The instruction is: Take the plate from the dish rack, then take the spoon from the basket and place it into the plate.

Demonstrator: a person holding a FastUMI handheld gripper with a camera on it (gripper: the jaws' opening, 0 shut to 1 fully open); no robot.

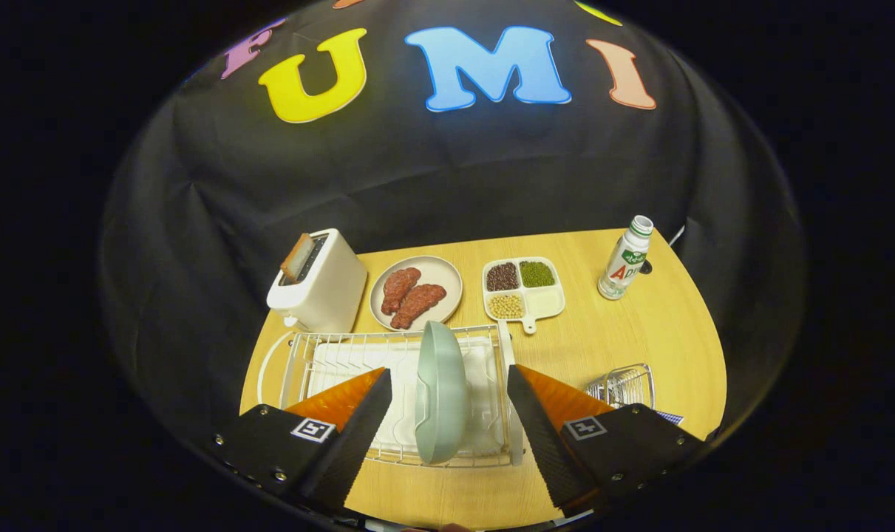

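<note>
A pale green plate (440, 391) stands on edge in the white wire dish rack (329, 362) on the wooden table. My gripper (447, 391) is open, with the plate between its two fingers; neither finger touches it. The left finger (358, 428) hangs over the rack's tray, the right finger (536, 428) over the rack's right end. A small wire basket (624, 384) sits to the right of the rack, just beyond the right finger. I cannot make out a spoon inside it.
Behind the rack stand a white toaster (321, 284) with a slice of bread, a round plate with two pieces of meat (415, 292), and a divided dish of beans (522, 287). A white bottle (626, 257) stands at the far right.
</note>
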